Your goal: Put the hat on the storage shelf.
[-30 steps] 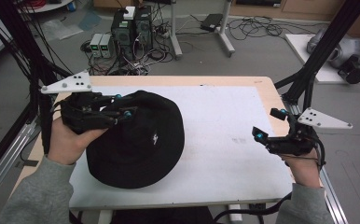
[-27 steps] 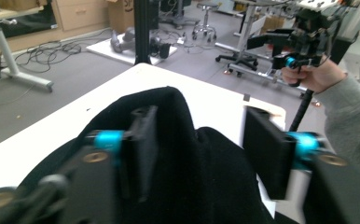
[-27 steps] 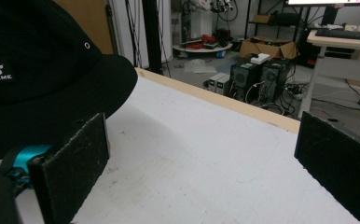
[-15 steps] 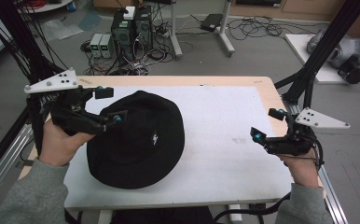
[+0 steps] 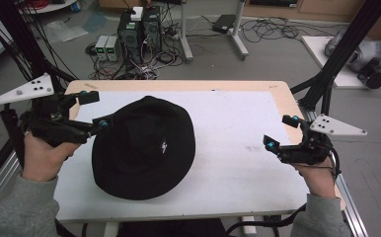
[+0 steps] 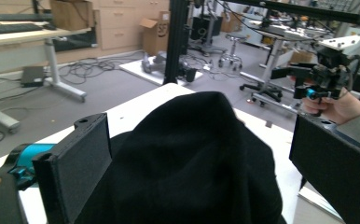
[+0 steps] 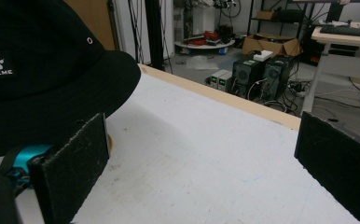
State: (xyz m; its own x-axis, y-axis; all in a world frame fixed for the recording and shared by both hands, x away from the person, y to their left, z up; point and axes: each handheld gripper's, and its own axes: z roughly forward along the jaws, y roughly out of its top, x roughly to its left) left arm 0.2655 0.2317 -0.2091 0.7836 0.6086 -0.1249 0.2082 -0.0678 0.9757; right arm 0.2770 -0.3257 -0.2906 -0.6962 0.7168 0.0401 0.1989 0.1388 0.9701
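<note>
Meanwhile, the left gripper (image 5: 91, 109), jaws just spread wide, flanks the black hat (image 5: 144, 148) without pressing it. Right gripper (image 5: 280, 133) waits wide apart, well right of the hat. A hurried closing could bunch the soft brim.

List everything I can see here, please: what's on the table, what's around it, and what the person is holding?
Hat: one, black, small white logo, left half of table.
Table: one, white top with wooden edge, centre.
Computer towers: two, dark, on floor beyond table.
Small boxes: two, pale grey, floor beside towers.
Cables: many, black, across floor.
Left gripper: one, black, jaws open at the hat's left edge, having just been opening.
Right gripper: one, black, jaws open, right table edge.
</note>
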